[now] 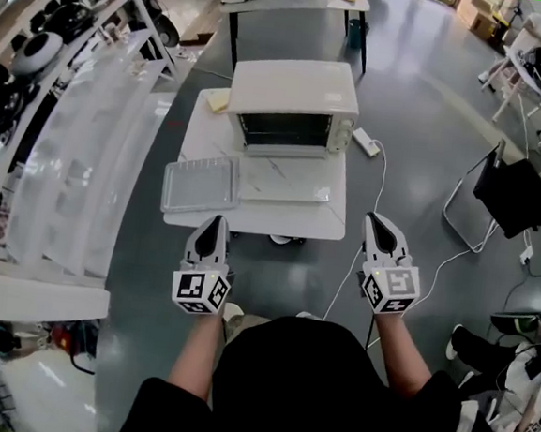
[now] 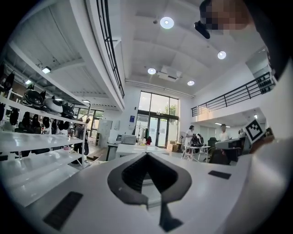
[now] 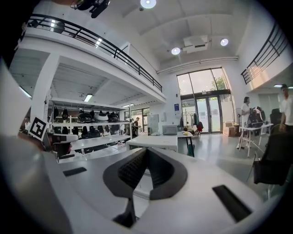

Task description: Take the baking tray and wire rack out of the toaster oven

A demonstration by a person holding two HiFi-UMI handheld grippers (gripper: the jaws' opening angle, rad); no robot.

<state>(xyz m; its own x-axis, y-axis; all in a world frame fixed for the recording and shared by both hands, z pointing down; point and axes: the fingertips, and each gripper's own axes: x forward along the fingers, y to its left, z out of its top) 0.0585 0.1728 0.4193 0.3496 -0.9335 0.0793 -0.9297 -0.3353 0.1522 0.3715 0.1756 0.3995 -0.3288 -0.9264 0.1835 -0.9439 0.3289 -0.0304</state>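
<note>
Head view: left gripper (image 1: 215,222) and right gripper (image 1: 381,222) are both closed tight on nothing, well short of the table (image 1: 251,220). The toaster oven (image 1: 295,100) stands straight ahead between them, door down. The baking tray (image 1: 200,183) lies crosswise beside the door, nearer the left gripper; no wire rack can be made out

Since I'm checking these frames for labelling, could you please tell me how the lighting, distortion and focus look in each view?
Head view: even light, curved edges, toaster oven sharp. Left gripper view: heavy fisheye, dark corners, a glaring ceiling lamp, left tongs soft up close. Right gripper view: the same, right tongs soft.
</note>
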